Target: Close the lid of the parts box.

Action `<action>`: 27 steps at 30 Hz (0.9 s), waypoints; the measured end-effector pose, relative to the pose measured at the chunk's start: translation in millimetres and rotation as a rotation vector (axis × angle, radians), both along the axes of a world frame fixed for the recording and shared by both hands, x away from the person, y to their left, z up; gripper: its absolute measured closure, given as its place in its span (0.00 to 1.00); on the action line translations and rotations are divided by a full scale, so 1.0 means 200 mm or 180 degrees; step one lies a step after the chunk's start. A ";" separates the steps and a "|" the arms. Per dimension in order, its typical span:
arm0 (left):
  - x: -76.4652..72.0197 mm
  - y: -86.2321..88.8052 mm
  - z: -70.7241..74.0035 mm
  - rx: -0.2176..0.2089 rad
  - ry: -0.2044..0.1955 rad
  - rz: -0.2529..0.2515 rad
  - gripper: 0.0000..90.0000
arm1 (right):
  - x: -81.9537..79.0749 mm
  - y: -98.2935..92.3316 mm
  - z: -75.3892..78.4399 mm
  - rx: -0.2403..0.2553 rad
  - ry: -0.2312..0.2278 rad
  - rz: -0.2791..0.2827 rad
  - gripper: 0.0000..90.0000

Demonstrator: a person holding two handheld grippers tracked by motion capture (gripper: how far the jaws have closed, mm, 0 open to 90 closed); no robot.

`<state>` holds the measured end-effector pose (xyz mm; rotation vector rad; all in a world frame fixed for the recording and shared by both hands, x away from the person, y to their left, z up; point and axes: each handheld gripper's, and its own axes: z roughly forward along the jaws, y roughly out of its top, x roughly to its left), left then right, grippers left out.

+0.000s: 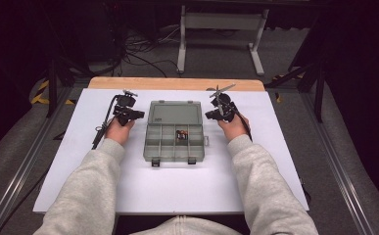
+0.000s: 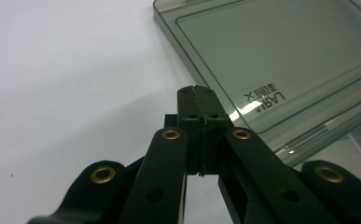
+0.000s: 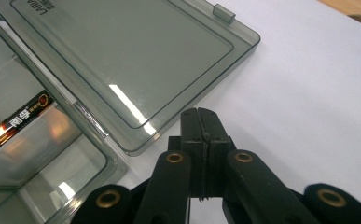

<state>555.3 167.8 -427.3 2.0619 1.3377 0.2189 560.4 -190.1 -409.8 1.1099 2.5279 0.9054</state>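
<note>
White board (image 1: 79, 166) carries an open plastic box (image 1: 174, 145), probably light, stiff and slick; its lid (image 1: 174, 112) edge looks grippable. Left gripper (image 1: 134, 114) and right gripper (image 1: 209, 115) are closed, empty.

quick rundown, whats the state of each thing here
organizer box: open, flat on the table
lid: folded back flat on the white table
battery: lying in a middle compartment
left gripper: shut, empty, beside the lid
right gripper: shut, empty, beside the lid
</note>
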 end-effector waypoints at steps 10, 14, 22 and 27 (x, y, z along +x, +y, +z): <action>0.01 -0.02 -0.05 0.0077 0.0071 -0.0081 0.99 | 0.02 0.02 -0.04 -0.0037 0.0085 0.0003 1.00; 0.02 -0.02 -0.06 0.0077 0.0109 -0.0086 0.99 | 0.02 0.02 -0.06 -0.0050 0.0130 -0.0022 1.00; 0.03 -0.03 -0.09 0.0136 0.0173 -0.0105 0.99 | 0.03 0.03 -0.09 -0.0120 0.0161 0.0000 1.00; 0.03 -0.03 -0.09 0.0085 0.0201 -0.0136 0.99 | 0.04 0.04 -0.11 -0.0151 0.0204 -0.0007 1.00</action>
